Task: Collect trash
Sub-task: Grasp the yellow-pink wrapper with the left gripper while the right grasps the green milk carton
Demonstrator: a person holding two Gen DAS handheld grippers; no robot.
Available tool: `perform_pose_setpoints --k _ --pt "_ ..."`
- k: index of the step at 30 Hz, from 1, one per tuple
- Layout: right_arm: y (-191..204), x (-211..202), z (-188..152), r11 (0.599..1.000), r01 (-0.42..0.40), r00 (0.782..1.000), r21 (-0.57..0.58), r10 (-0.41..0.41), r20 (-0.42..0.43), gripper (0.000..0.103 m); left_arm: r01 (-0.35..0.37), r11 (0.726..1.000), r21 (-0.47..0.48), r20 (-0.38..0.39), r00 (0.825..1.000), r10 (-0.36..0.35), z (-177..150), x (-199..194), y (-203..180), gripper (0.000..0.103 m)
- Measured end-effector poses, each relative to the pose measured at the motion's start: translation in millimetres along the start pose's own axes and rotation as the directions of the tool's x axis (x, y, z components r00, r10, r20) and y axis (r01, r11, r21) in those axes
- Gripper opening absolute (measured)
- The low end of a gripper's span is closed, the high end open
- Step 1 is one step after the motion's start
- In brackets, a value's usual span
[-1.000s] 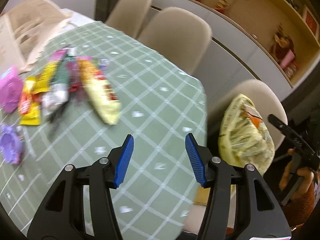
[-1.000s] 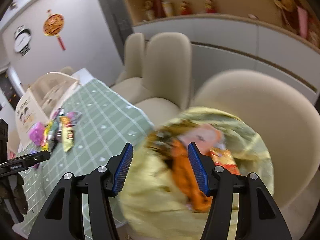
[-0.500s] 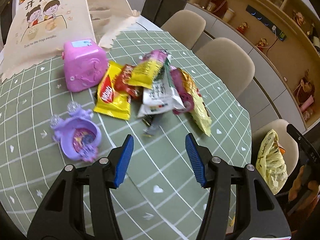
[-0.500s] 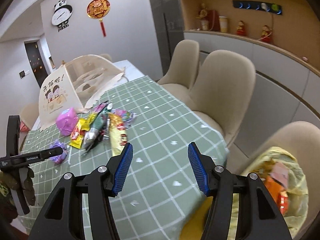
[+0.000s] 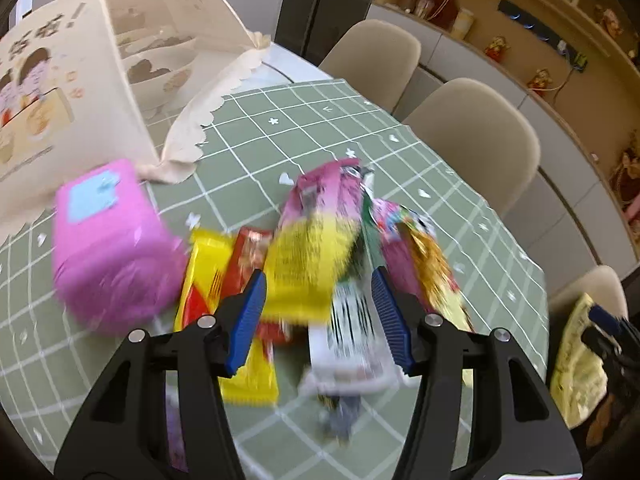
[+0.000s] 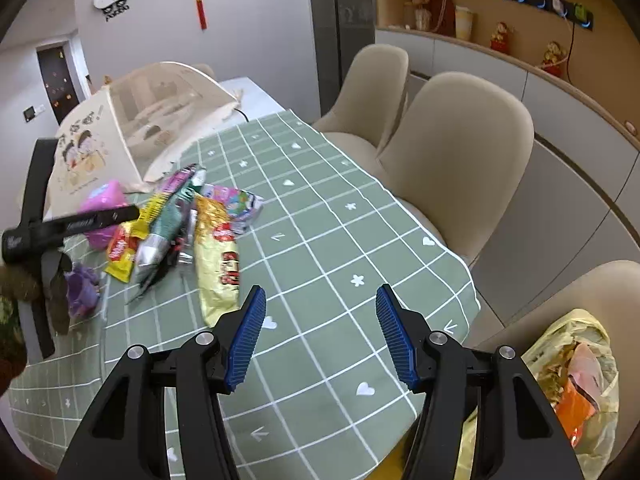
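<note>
A pile of snack wrappers (image 5: 320, 256) lies on the green checked tablecloth (image 5: 304, 128); it also shows in the right wrist view (image 6: 180, 224). My left gripper (image 5: 320, 320) is open, low over the pile, its jaws either side of a pink-and-yellow wrapper (image 5: 316, 240) and a white wrapper (image 5: 348, 344). My right gripper (image 6: 320, 332) is open and empty above the table's near edge. A long gold wrapper (image 6: 218, 264) lies just beyond it. A yellow trash bag (image 6: 568, 384) full of wrappers sits on a chair at the lower right.
A pink toy box (image 5: 104, 240) stands left of the pile, and a purple toy (image 6: 82, 288) lies near it. A beige mesh food cover (image 5: 80, 80) stands at the back left. Beige chairs (image 6: 456, 160) line the table's right side.
My left gripper has moved forward and down onto the wrapper pile. My right gripper has swung left from the trash bag to over the table.
</note>
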State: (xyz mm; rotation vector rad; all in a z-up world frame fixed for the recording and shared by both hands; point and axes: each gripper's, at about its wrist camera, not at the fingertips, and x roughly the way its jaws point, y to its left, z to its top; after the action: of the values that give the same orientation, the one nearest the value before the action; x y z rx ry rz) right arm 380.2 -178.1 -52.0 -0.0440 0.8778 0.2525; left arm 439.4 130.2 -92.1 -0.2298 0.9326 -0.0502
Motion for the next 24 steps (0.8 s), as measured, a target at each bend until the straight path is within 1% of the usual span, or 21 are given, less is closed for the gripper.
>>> perform_pose_setpoints --k 2,4,6,7,8,9,10,12,15,16,18,21,24 --pt "-2.6 9.2 0.0 0.999 0.040 0.999 0.004 -0.040 0.001 0.054 -0.009 1.000 -0.008 -0.021 1.000 0.009 12.3 19.4 1.1 0.052" --pt "-5.2 16.2 -0.2 0.998 0.058 0.998 0.007 -0.058 0.001 0.054 -0.022 1.000 -0.004 -0.044 0.999 0.022 20.4 34.7 1.4 0.052" --pt "-7.2 26.0 -0.3 1.000 0.014 1.000 0.021 -0.014 -0.015 0.054 -0.019 1.000 -0.010 -0.064 0.998 0.018 25.6 44.7 3.6 0.051" --pt "-7.6 30.4 -0.3 1.000 -0.005 1.000 0.031 0.006 -0.021 0.054 -0.010 1.000 -0.014 -0.071 0.997 0.009 27.6 47.9 4.1 0.046" --pt "-7.2 34.3 -0.3 0.999 -0.017 1.000 0.036 0.018 -0.023 0.054 -0.007 1.000 -0.015 -0.070 0.998 0.006 27.7 48.0 3.6 0.044" --pt "-6.2 37.7 -0.5 0.999 -0.029 0.999 0.041 0.030 -0.025 0.054 -0.002 1.000 -0.013 -0.067 0.998 0.001 28.2 46.6 3.2 0.034" --pt "-5.1 41.8 0.1 0.998 -0.040 0.999 0.045 0.042 -0.029 0.054 0.002 1.000 -0.012 -0.068 0.998 -0.003 28.0 44.6 2.8 0.031" --pt "-0.9 51.1 2.6 0.995 -0.075 0.996 0.061 0.078 -0.045 0.054 0.017 1.000 -0.020 -0.067 0.998 -0.019 24.3 35.9 2.8 0.028" --pt "10.6 65.0 12.6 0.985 -0.160 0.980 0.070 0.167 -0.106 0.054 0.032 0.999 -0.023 -0.062 0.998 -0.033 8.8 9.0 2.2 0.026" --pt "19.3 68.0 18.1 0.977 -0.208 0.970 0.052 0.213 -0.120 0.054 0.036 0.999 -0.031 -0.059 0.998 -0.037 2.5 -0.7 2.7 0.026" --pt "36.2 69.2 24.1 0.968 -0.252 0.960 0.007 0.251 -0.124 0.054 0.039 0.997 -0.062 -0.058 0.997 -0.043 -12.0 -20.9 6.1 0.026" --pt "69.6 69.2 35.8 0.958 -0.278 0.957 -0.076 0.269 -0.103 0.054 0.013 0.994 -0.106 -0.056 0.998 -0.019 -38.5 -48.3 12.3 0.027" --pt "100.0 74.1 49.7 0.938 -0.334 0.941 -0.093 0.326 -0.086 0.054 -0.033 0.992 -0.118 -0.072 0.997 0.025 -62.5 -63.0 18.9 0.028"
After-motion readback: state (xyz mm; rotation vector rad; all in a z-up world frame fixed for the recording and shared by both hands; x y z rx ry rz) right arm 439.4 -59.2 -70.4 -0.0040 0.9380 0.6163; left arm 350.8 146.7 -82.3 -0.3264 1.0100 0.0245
